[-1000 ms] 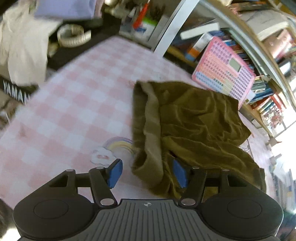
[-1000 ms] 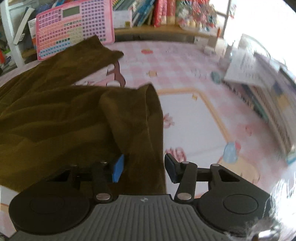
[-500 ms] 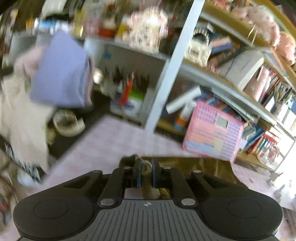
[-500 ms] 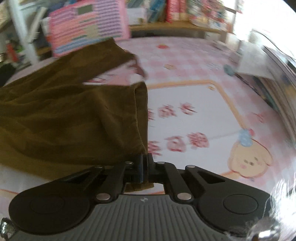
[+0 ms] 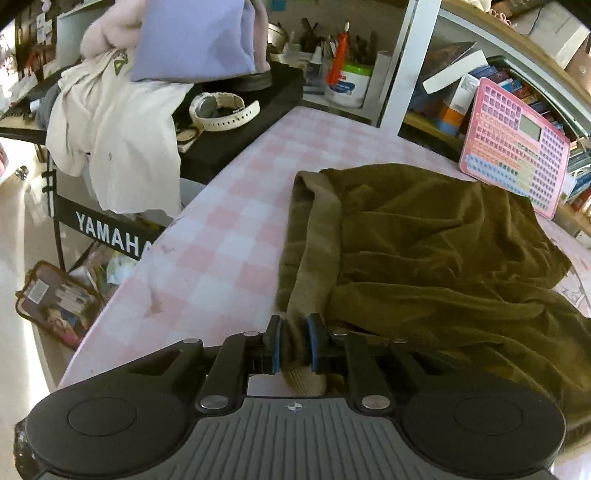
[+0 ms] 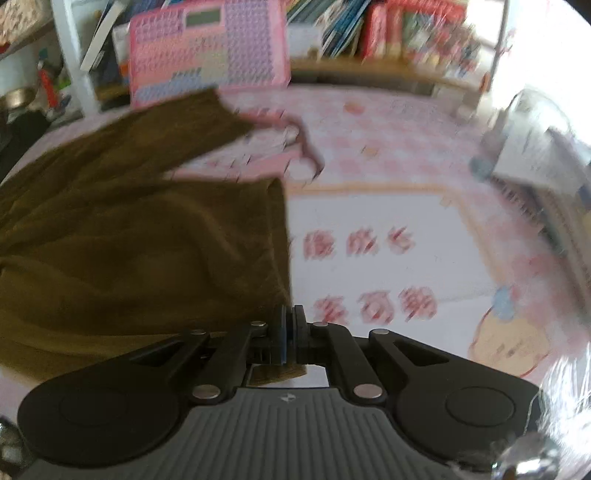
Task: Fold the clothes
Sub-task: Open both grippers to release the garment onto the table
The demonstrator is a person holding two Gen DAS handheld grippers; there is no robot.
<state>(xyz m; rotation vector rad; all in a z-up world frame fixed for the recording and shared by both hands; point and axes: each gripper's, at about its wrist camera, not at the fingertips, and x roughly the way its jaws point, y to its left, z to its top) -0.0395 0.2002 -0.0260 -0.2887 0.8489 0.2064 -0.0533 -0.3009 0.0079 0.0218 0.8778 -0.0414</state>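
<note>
An olive-brown garment lies rumpled on a pink checked table, just in front of a pink toy keyboard. The left claw is clamped on its ribbed hem nearest the camera. The right claw pinches another near corner of the garment; this view is blurred.

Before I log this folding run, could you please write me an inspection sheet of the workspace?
Surface: pink checked table cover, printed cartoons at the right side.
Job's things: olive-brown garment, rumpled, lying on the cover.
Clutter: pink toy keyboard leaning at the far edge.
Grippers: left tongs shut on the ribbed waistband; right tongs shut on a garment edge.
Cables: nothing seen.
Surroundings: bookshelves; clothes pile and white watch on a Yamaha stand.
</note>
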